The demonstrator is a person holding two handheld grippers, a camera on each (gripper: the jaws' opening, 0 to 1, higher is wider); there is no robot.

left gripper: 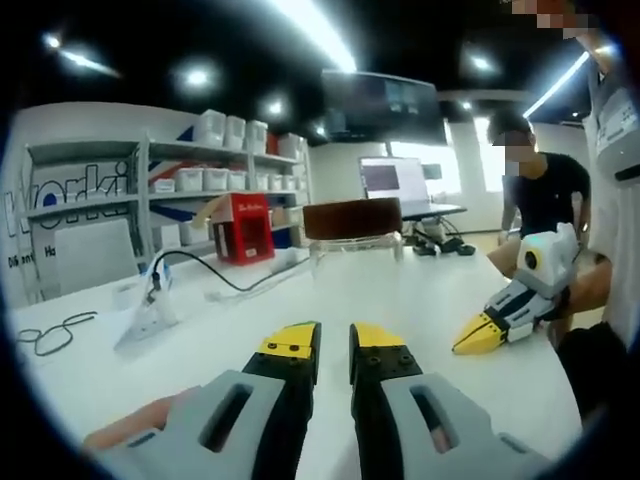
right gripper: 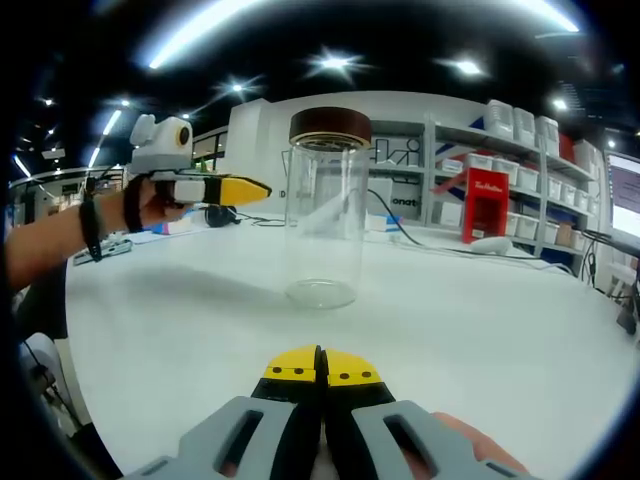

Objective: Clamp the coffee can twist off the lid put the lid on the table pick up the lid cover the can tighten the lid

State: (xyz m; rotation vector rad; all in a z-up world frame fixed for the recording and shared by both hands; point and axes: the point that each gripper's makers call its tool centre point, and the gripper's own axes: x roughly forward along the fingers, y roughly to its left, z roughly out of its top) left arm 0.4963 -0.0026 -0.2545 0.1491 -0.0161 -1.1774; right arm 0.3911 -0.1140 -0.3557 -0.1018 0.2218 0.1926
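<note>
Jar [right gripper: 324, 205] upright mid-desk [right gripper: 500, 330], brown lid [right gripper: 330, 126] on, untouched | left gripper [left gripper: 334, 345] jaws slightly parted, empty | right gripper [right gripper: 321, 365] jaws clenched, empty | step: clamp glass body low and square before twisting lid

I see the coffee can [right gripper: 323, 212] standing upright on the white table [right gripper: 480, 330], a tall clear glass jar that looks empty, with light glinting off its thick base. Its lid [right gripper: 330, 126] is dark brown, round and flat-topped, and it sits level on the mouth of the jar. From my left gripper view the jar [left gripper: 355, 240] sits toward the table's far edge, its glass body hard to make out, the brown lid [left gripper: 352, 217] plain above it.
</note>
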